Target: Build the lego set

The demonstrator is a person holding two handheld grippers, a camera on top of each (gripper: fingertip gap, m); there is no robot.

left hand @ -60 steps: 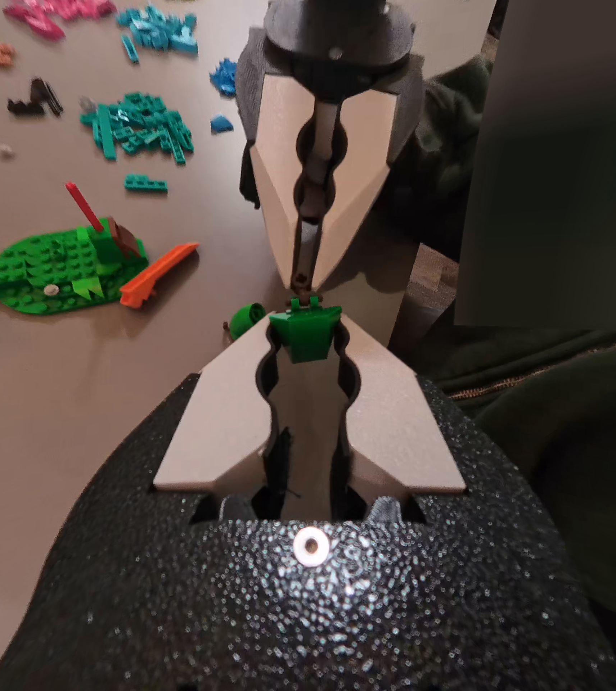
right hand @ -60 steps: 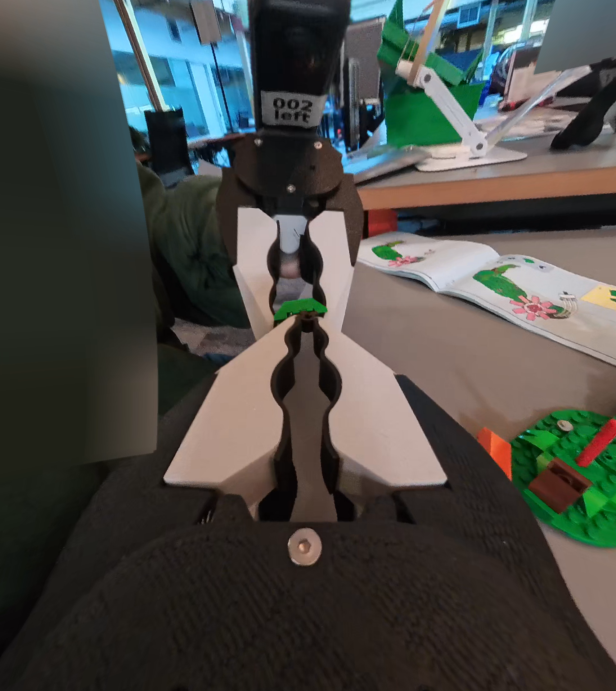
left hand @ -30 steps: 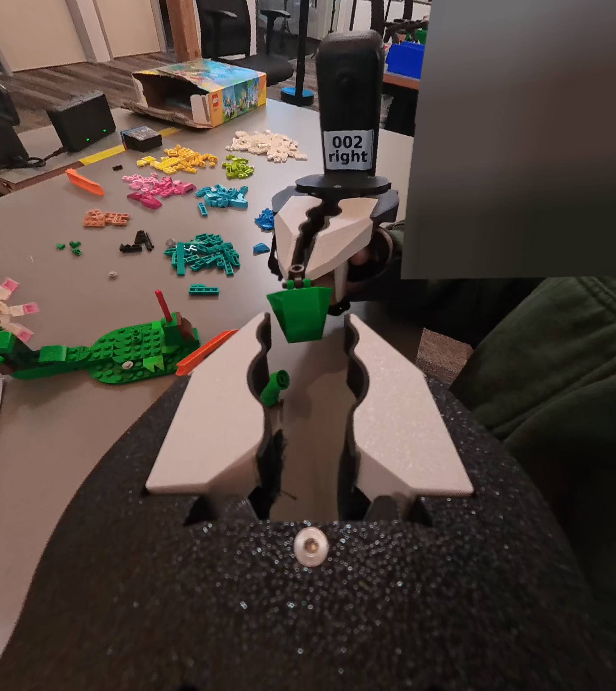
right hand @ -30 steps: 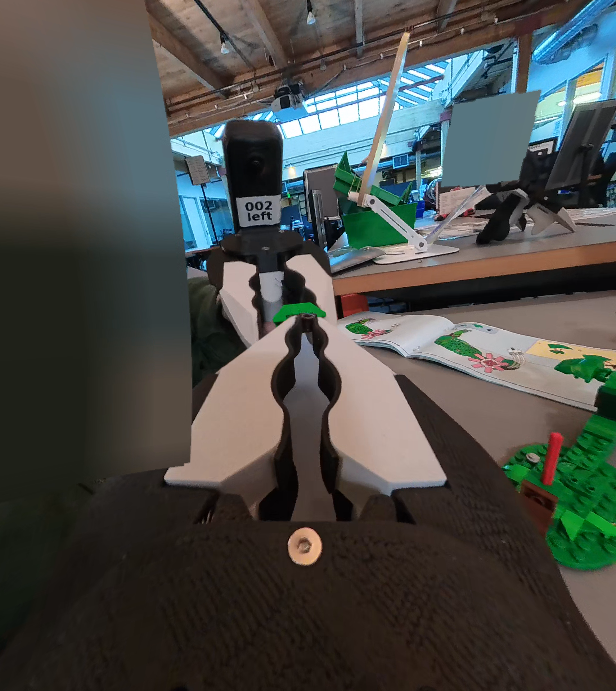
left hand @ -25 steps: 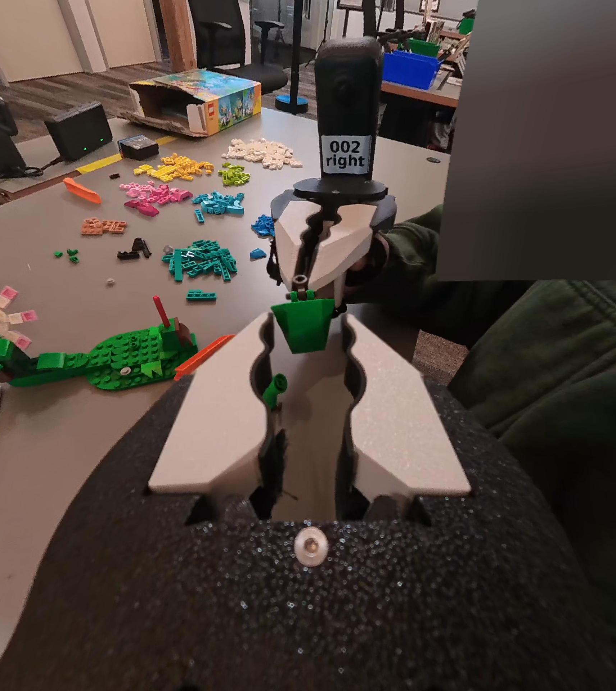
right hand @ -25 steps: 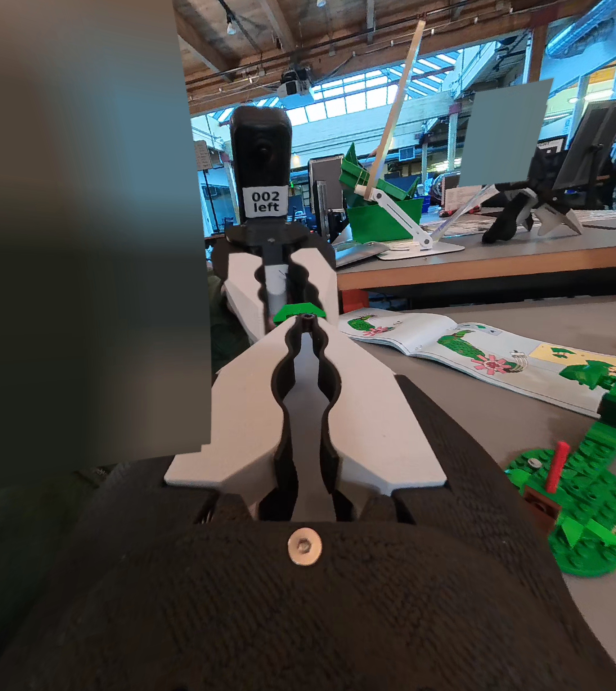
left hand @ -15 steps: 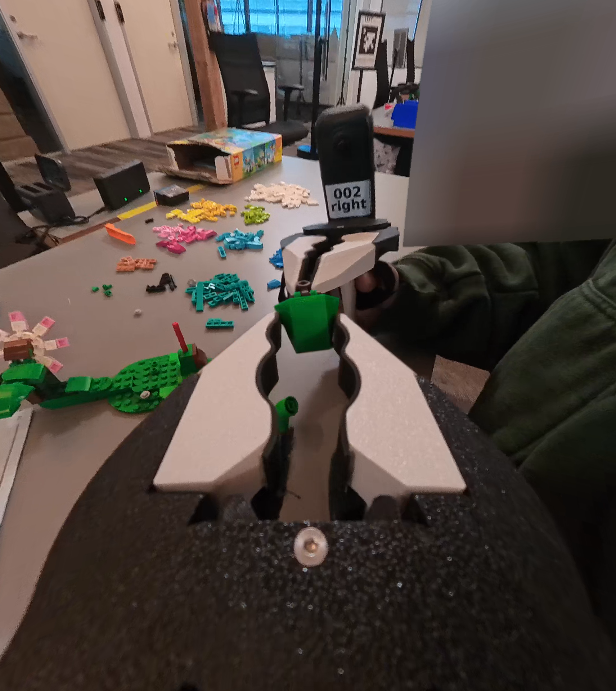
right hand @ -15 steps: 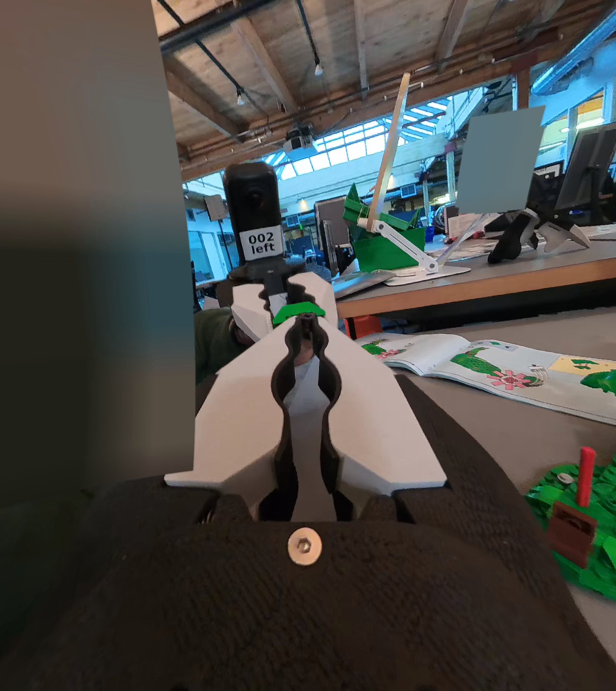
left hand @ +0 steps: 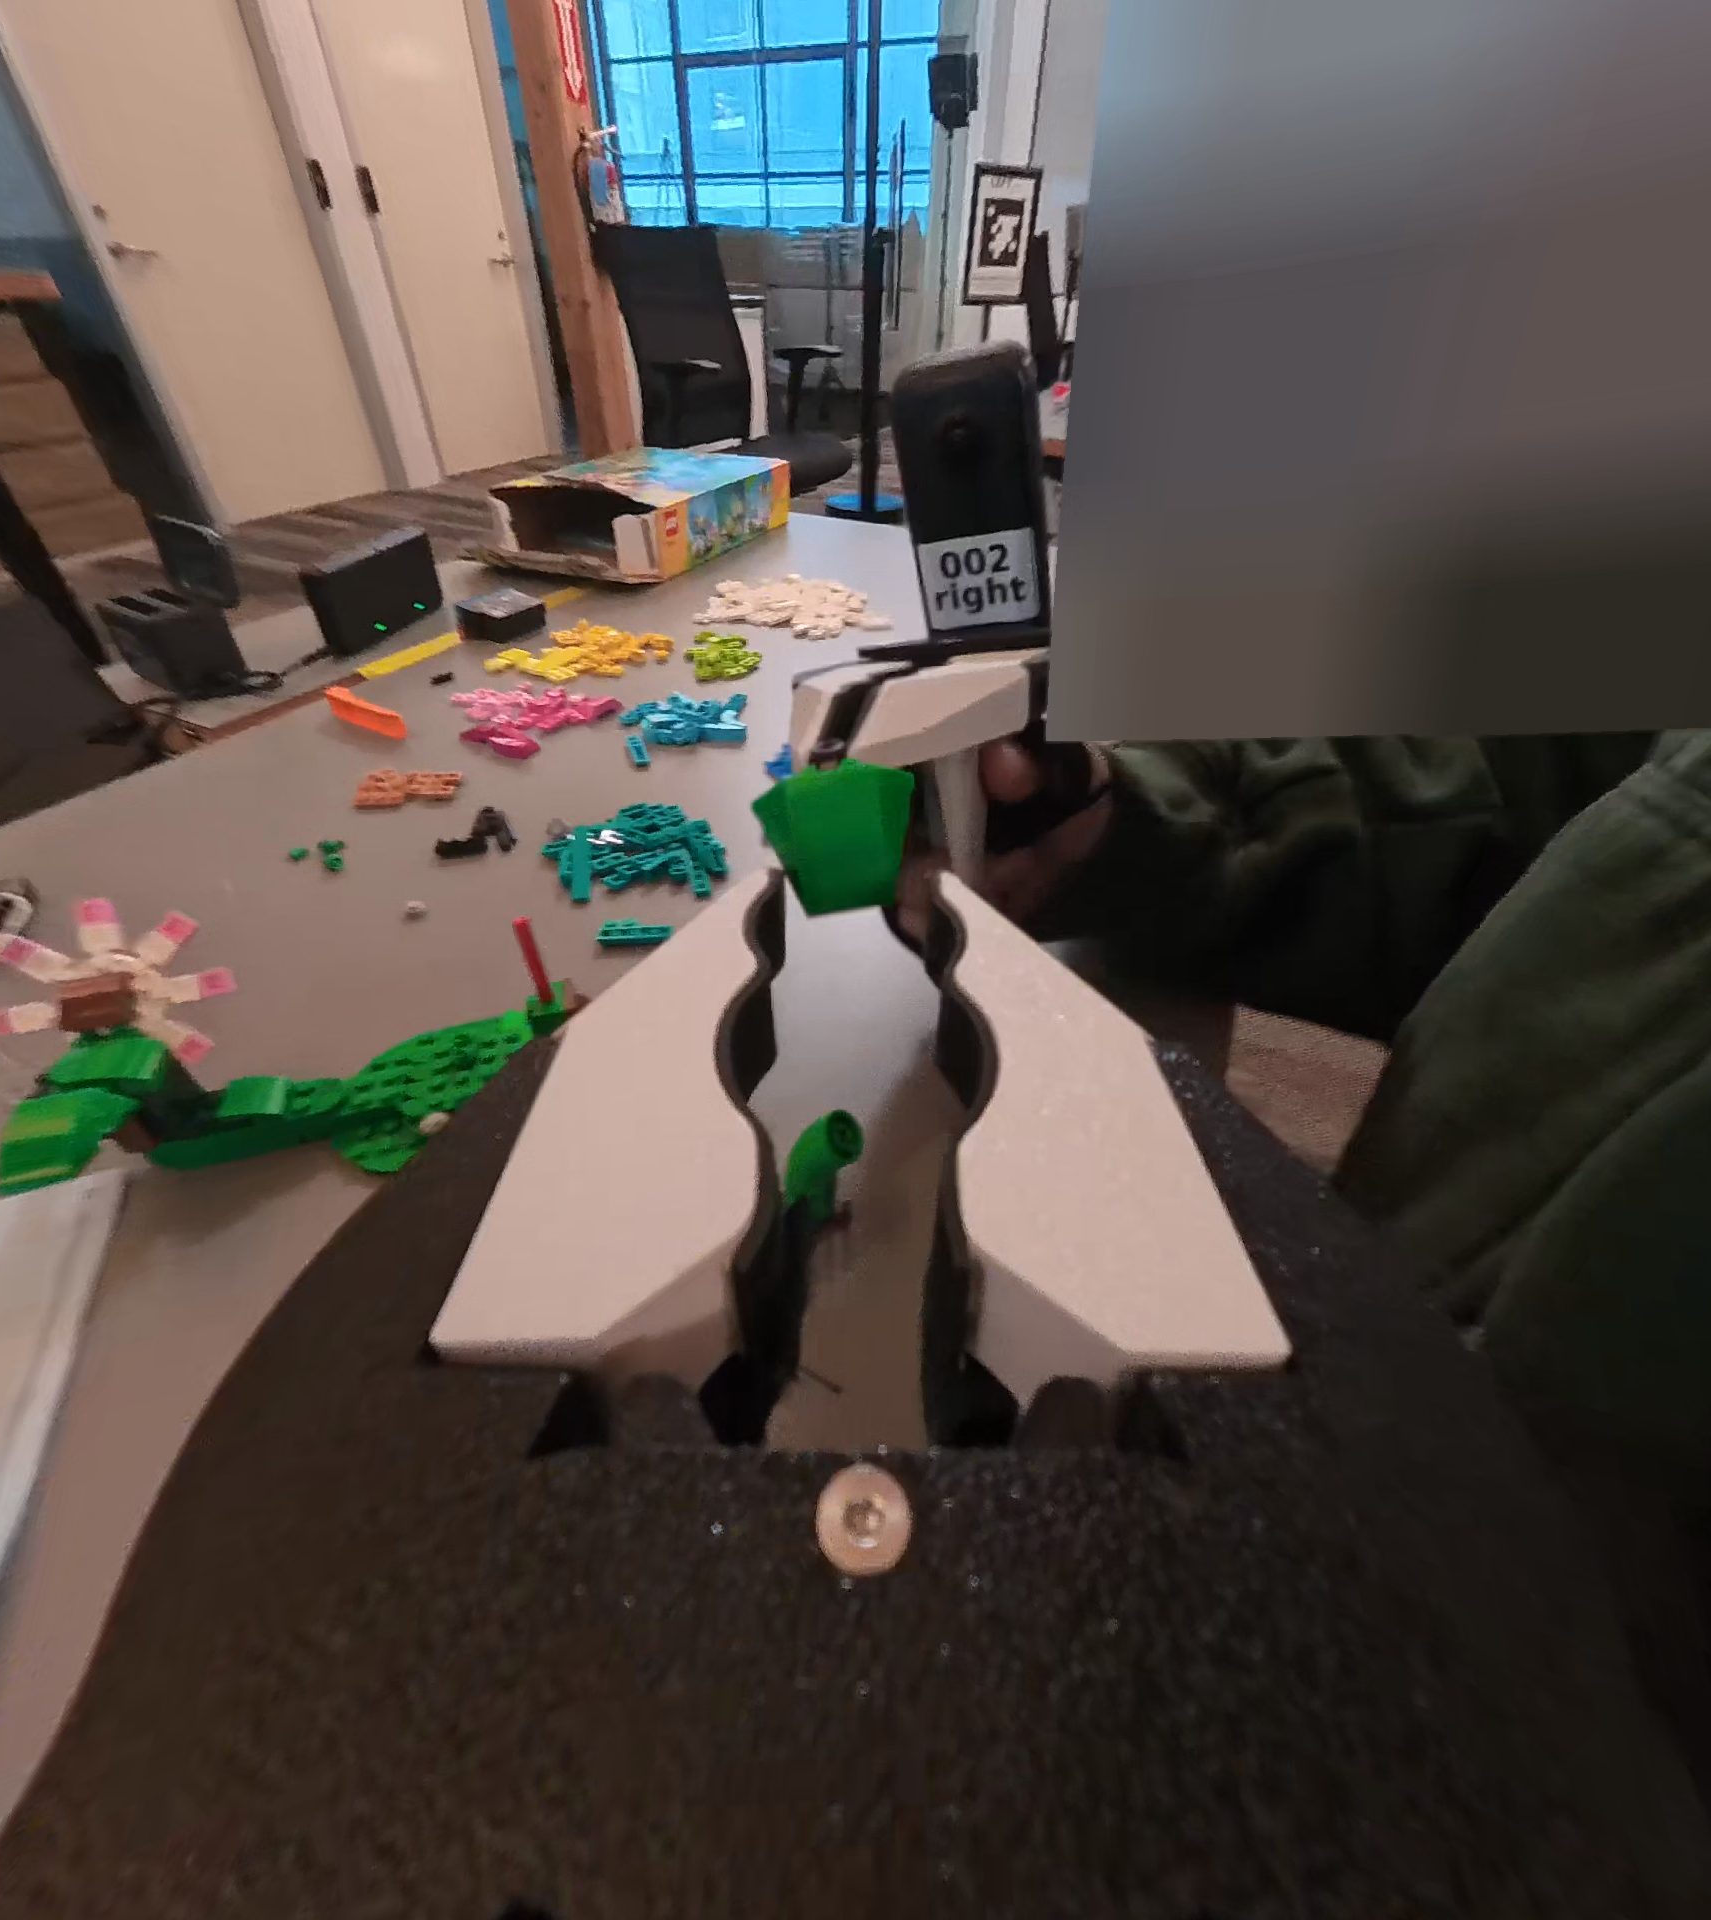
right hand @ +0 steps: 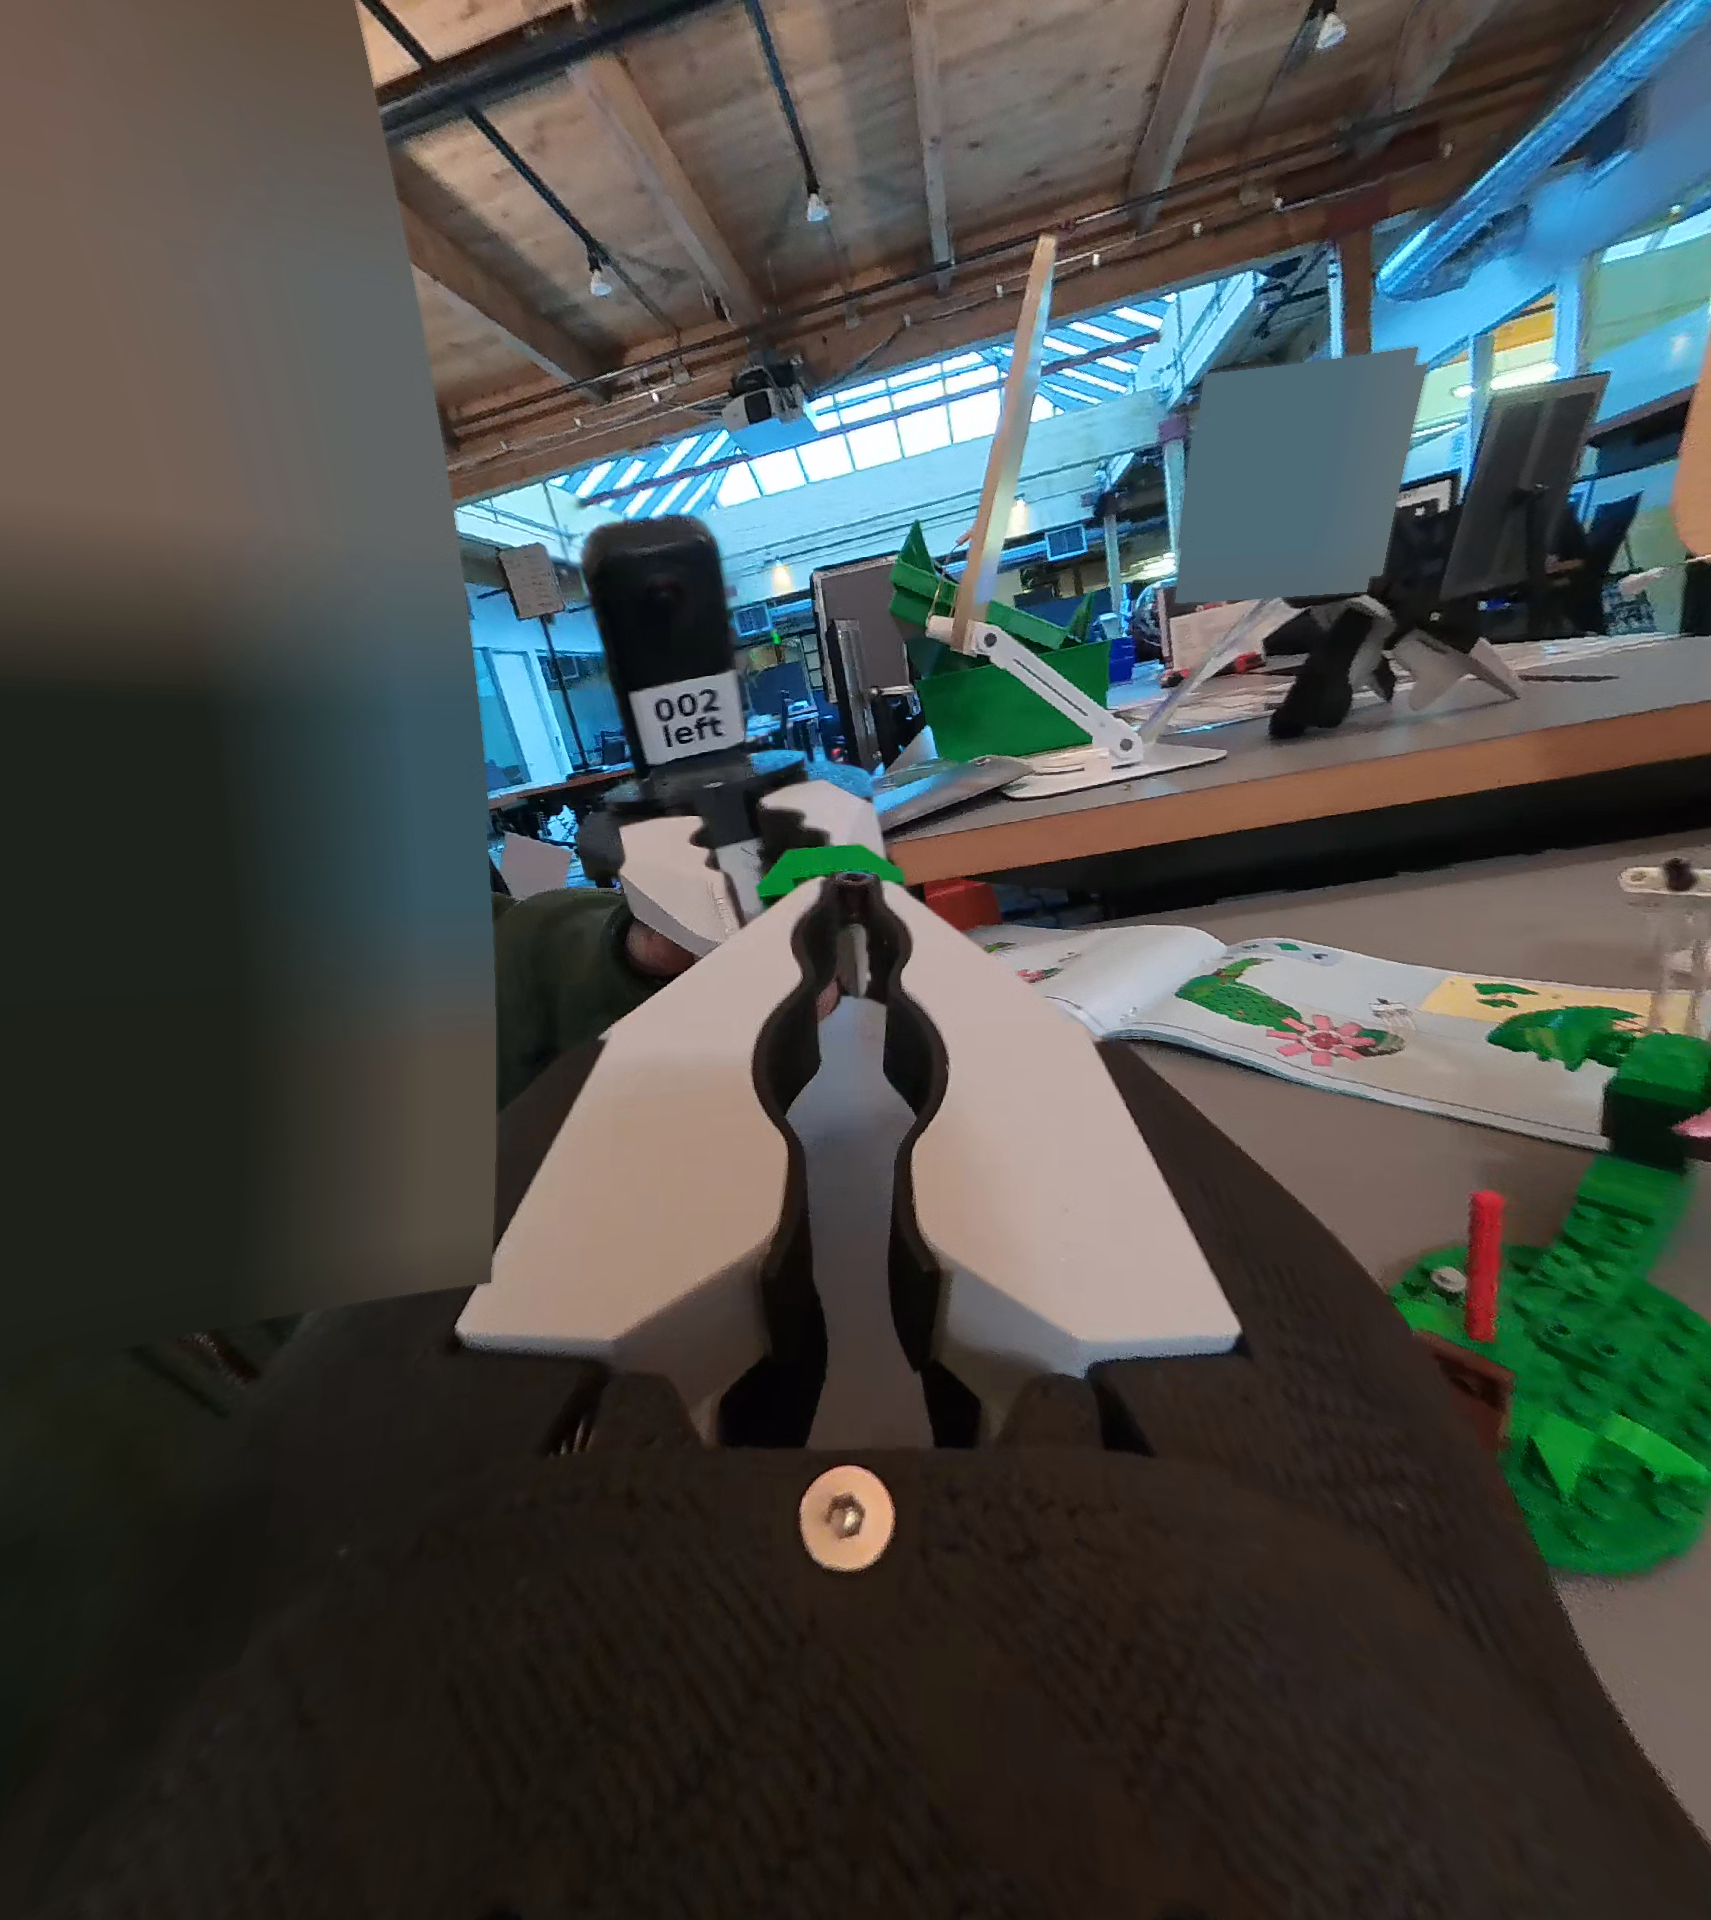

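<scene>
My left gripper is shut on the narrow lower end of a green sloped brick and holds it tilted in the air above the table. My right gripper faces it, shut on a small dark brown piece that touches the brick's top. The brick's edge shows just beyond the right fingertips. The right gripper also shows in the left wrist view. The green baseplate build with a red rod lies on the table to the left; it also shows in the right wrist view.
A small green cylinder piece lies on the table below my left fingers. Sorted brick piles and an open box sit farther back. A pink-and-white flower stands at the left. An instruction booklet lies open. A person's green sleeve is at the right. Both grippers' tips are close together, under 4 cm apart. Both grippers' tips are roughly 25 centimeters from the pink-and-white flower.
Both grippers have risen from the table and tilted up. The left opened about a second ago, then shut again on the green brick, which now sits tilted, farther out at the tips.
</scene>
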